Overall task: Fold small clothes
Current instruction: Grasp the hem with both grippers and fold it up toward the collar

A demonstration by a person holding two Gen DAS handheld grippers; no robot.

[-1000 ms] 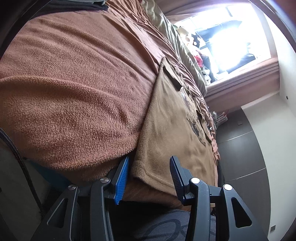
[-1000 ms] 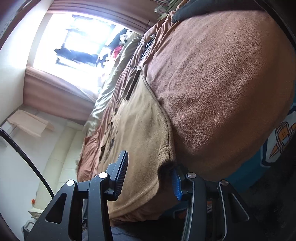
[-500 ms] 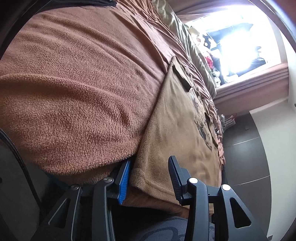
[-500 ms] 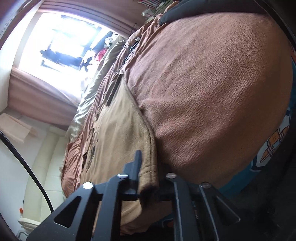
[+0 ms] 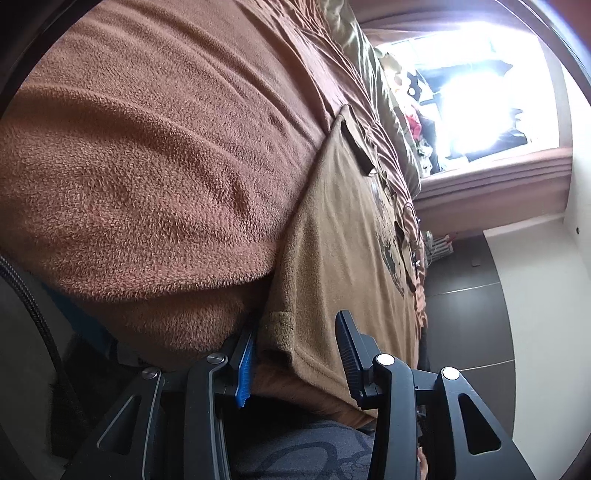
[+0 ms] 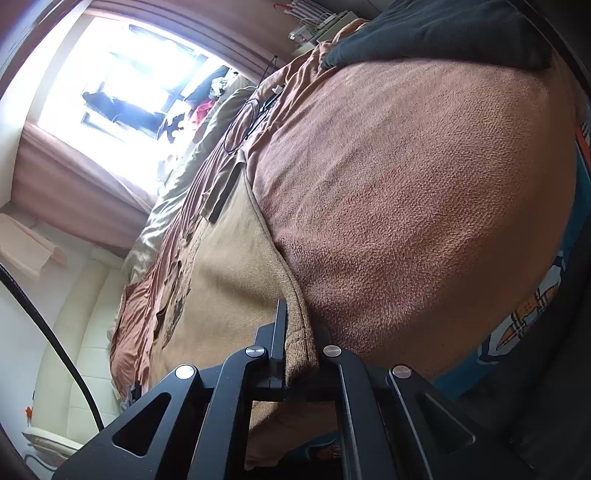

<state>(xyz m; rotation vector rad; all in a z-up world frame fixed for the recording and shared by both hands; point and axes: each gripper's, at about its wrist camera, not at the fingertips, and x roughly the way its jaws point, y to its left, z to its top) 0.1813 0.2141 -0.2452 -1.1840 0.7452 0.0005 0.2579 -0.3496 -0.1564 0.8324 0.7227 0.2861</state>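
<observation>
A tan T-shirt with a dark print lies flat on a brown fleece blanket on a bed; it also shows in the right wrist view. My left gripper is open, its jaws straddling the shirt's near hem corner, one finger under the cloth edge. My right gripper is shut on the shirt's other hem corner, with the cloth pinched between the jaws.
The blanket covers the bed up to its near edge. A dark garment lies at the far end. A bright window and clutter sit beyond the bed. A black cable loop lies past the shirt.
My right gripper closed on the shirt's hem corner and has stayed closed. My left gripper pushed a little further onto the hem and stays open.
</observation>
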